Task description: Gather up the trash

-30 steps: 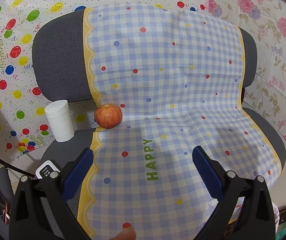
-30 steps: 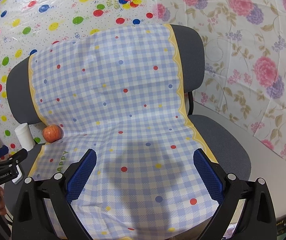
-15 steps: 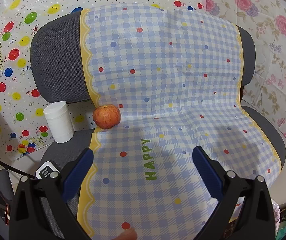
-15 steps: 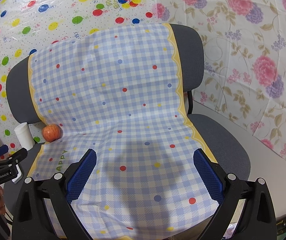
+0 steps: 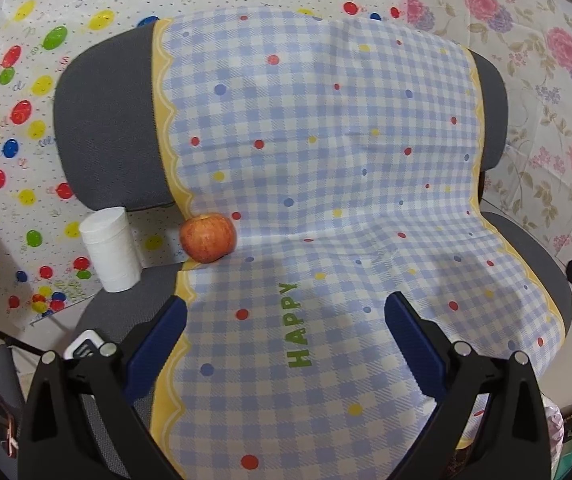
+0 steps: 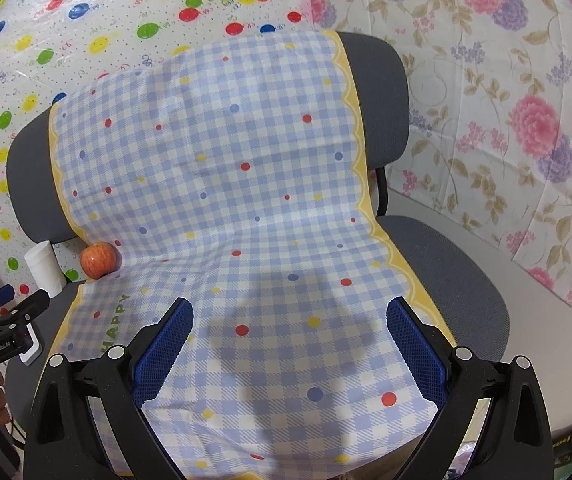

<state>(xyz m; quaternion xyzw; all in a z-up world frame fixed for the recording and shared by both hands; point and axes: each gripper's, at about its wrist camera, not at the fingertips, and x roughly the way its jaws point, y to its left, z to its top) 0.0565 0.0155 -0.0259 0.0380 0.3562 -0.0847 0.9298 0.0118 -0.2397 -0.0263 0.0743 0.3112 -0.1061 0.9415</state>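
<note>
A red apple (image 5: 207, 238) sits at the crease of a grey office chair (image 5: 105, 128), on the left edge of a blue checked cloth (image 5: 326, 200). A white paper cup (image 5: 111, 250) stands upside down on the seat just left of the apple. Both also show in the right wrist view, the apple (image 6: 99, 260) and the cup (image 6: 45, 269) at far left. My left gripper (image 5: 286, 312) is open and empty above the seat, nearer than the apple. My right gripper (image 6: 290, 316) is open and empty above the cloth's middle.
A small white device (image 5: 85, 346) lies on the seat's front left corner. Balloon-print plastic (image 5: 13, 80) and floral sheeting (image 6: 506, 100) hang behind the chair. The left gripper shows at the right wrist view's left edge (image 6: 1, 320).
The left wrist view has drifted slightly, so the apple and cup sit a little lower and left in it. Both grippers remain open; nothing on the chair has moved.
</note>
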